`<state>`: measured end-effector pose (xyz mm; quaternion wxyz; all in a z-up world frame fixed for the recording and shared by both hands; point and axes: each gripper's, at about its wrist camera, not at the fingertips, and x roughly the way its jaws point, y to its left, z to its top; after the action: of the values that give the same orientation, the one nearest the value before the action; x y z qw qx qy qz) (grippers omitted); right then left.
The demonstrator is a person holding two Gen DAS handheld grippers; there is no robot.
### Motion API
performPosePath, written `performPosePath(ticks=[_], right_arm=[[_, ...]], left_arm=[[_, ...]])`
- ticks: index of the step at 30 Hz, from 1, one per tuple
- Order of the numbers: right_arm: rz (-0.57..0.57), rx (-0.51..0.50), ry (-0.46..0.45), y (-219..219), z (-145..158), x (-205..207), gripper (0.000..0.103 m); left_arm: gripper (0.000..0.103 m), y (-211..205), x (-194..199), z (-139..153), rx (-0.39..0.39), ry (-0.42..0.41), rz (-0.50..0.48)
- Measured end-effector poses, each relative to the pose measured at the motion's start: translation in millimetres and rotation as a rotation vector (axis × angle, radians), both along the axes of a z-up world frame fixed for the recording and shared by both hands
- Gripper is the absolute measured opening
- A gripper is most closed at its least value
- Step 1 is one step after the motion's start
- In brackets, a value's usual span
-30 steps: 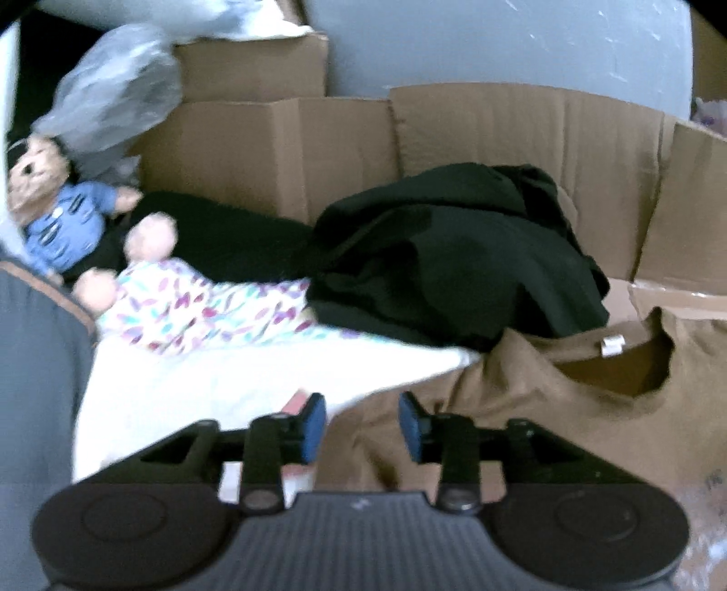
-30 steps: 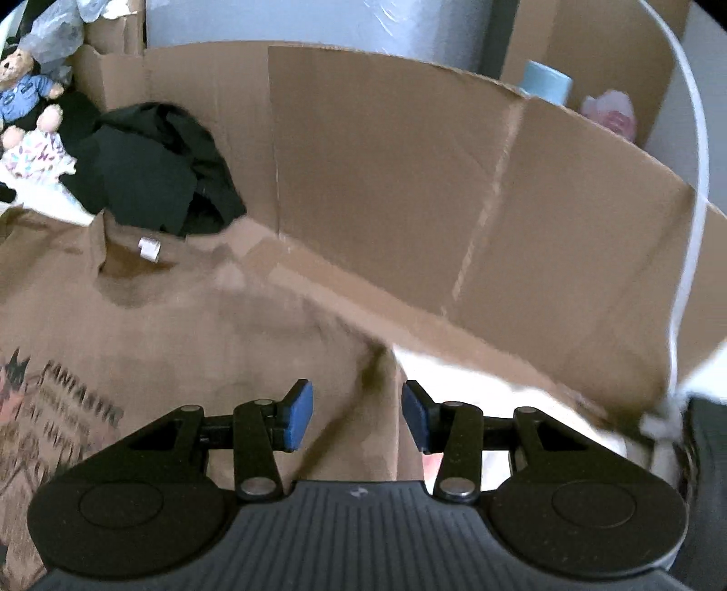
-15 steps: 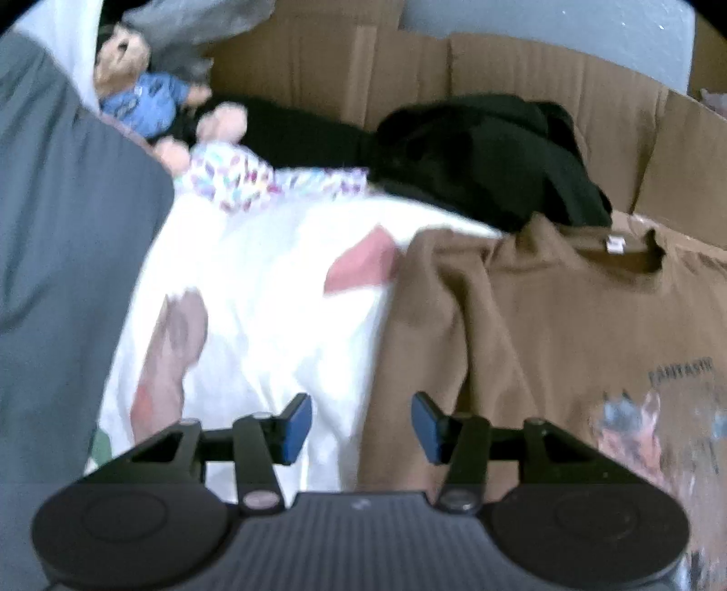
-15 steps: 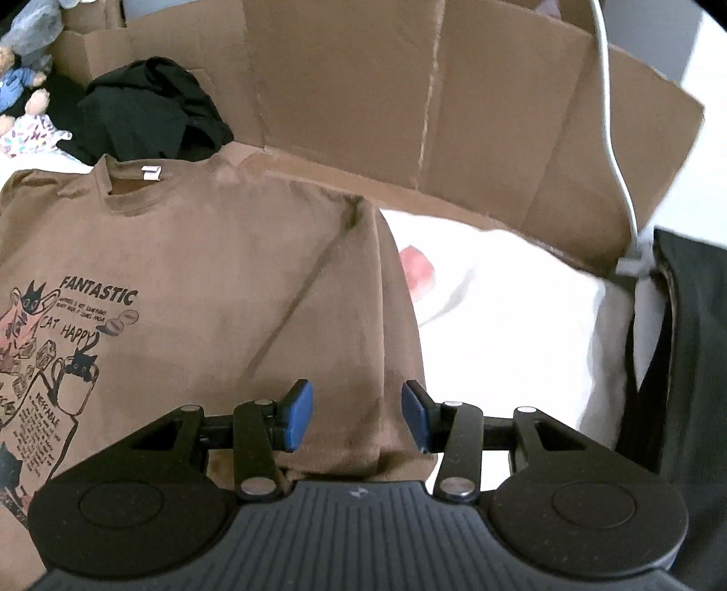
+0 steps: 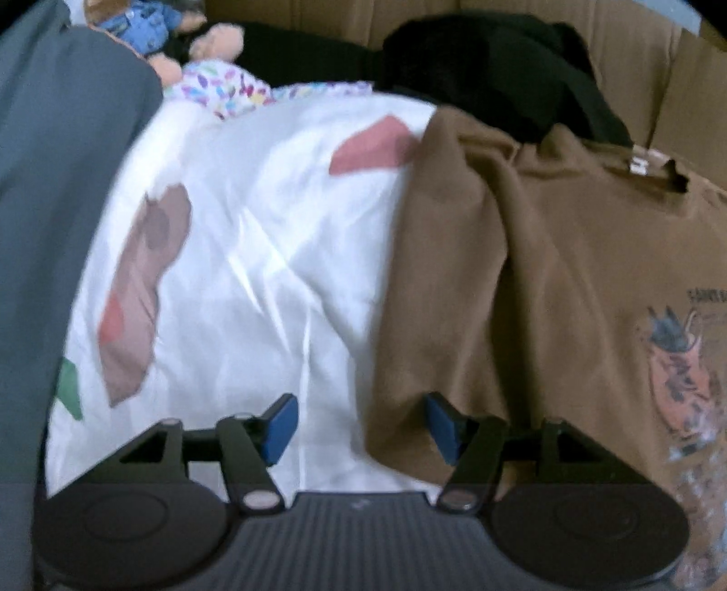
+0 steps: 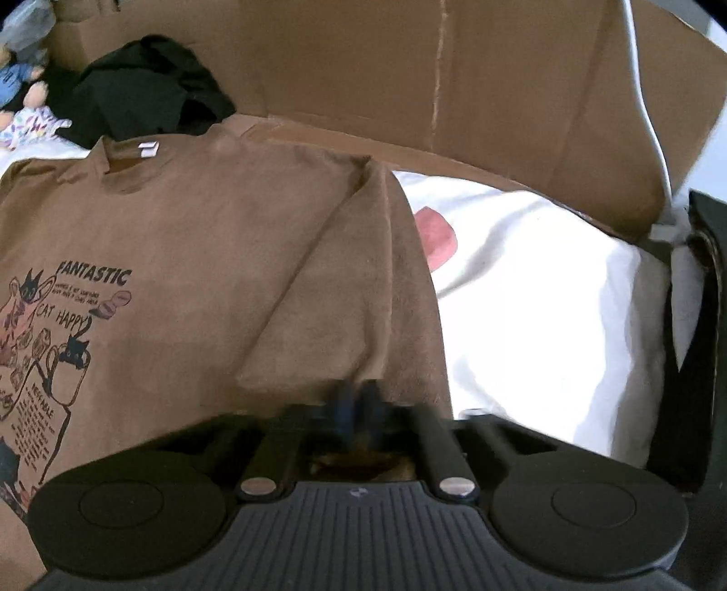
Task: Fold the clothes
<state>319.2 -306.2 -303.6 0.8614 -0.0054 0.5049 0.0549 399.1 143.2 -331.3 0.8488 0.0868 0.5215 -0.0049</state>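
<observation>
Right hand-held gripper (image 6: 359, 407) pinches brown T-shirt (image 6: 218, 254) sleeve hem.

Both matte black plastic hand-held grippers, left (image 5: 359, 427) and right (image 6: 356, 407), have ribbed bodies, round side discs, silver screws and blue finger pads (image 5: 281, 425).

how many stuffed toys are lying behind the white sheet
2. A teddy bear in a blue shirt at the far left, and a doll in a confetti-print outfit beside it; others may be hidden outside the frame.
</observation>
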Motion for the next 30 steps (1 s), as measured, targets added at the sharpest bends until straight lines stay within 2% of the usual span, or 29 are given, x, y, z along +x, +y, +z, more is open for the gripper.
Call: performPosePath(ticks=[4,7,8,9,10,11,12,17,27,30], right_arm=[[0.020,-0.069,-0.031,-14,15,6,0.001],[-0.002,-0.129,-0.050,-32,27,14,0.001],[-0.014,-0.158,-0.058,-40,32,18,0.001],[-0.023,-0.180,-0.063,-46,36,21,0.001],[-0.032,-0.196,-0.066,-50,39,24,0.001],[-0.039,-0.212,-0.068,-54,41,27,0.001],[-0.044,-0.225,-0.071,-57,43,29,0.001],[-0.059,-0.300,-0.079,-67,46,44,0.001],[-0.084,-0.385,-0.041,-78,35,60,0.001],[-0.095,-0.402,-0.022,-82,27,65,0.001]], left_arm=[[0.070,4,1,-9,-0.016,0.003,0.025],[0.065,7,3,-12,-0.033,0.006,0.028],[0.058,8,3,-11,-0.046,0.010,0.022],[0.045,8,4,-11,-0.060,0.014,0.016],[0.038,9,4,-11,-0.074,0.019,0.010],[0.017,8,5,-9,-0.074,0.022,-0.002],[0.006,5,7,-7,-0.045,0.024,-0.016],[0.002,5,12,9,0.002,0.019,-0.061],[0.002,32,29,55,0.117,-0.049,-0.028],[0.002,38,38,60,0.162,-0.054,-0.013]])
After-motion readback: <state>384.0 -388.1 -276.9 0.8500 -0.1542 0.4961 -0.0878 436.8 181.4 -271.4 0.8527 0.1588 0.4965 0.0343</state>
